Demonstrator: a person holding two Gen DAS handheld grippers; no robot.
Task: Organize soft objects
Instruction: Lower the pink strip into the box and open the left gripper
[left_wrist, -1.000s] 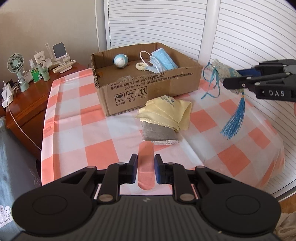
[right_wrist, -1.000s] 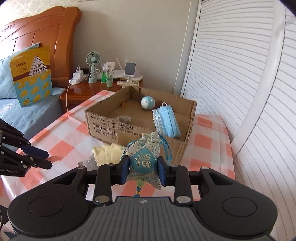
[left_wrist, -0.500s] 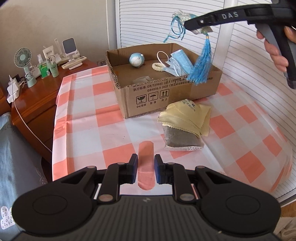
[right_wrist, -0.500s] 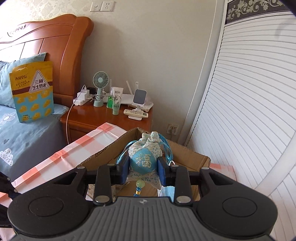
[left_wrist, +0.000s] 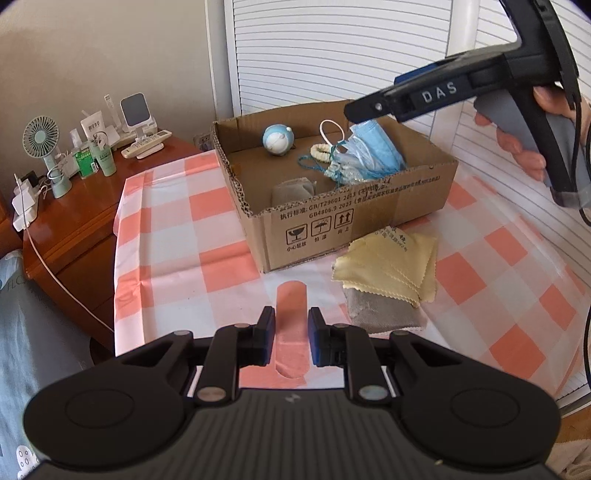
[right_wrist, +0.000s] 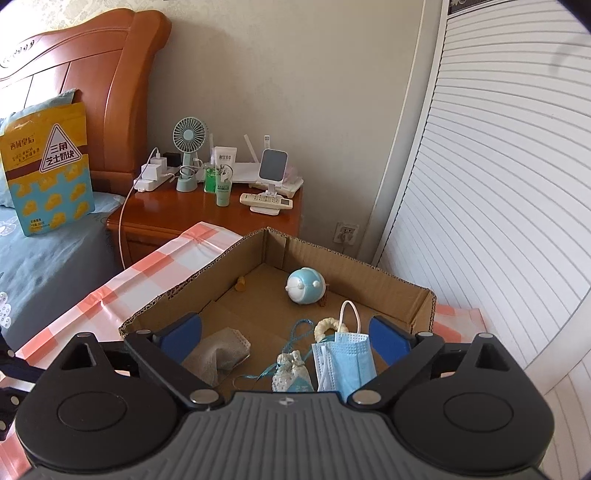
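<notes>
**Sachet released into the box**

Your right gripper hangs over the cardboard box, jaws opening with nothing between them; the blue sachet lies inside, lower centre, beside the face mask. Your left gripper is closed and empty. Next, judge the yellow cloths, right of centre: pinch the edges together.

- One cardboard box
- One blue face mask
- One round blue toy
- One sachet pouch
- Two grey cloth pouches
- One pile of yellow cloths
</notes>
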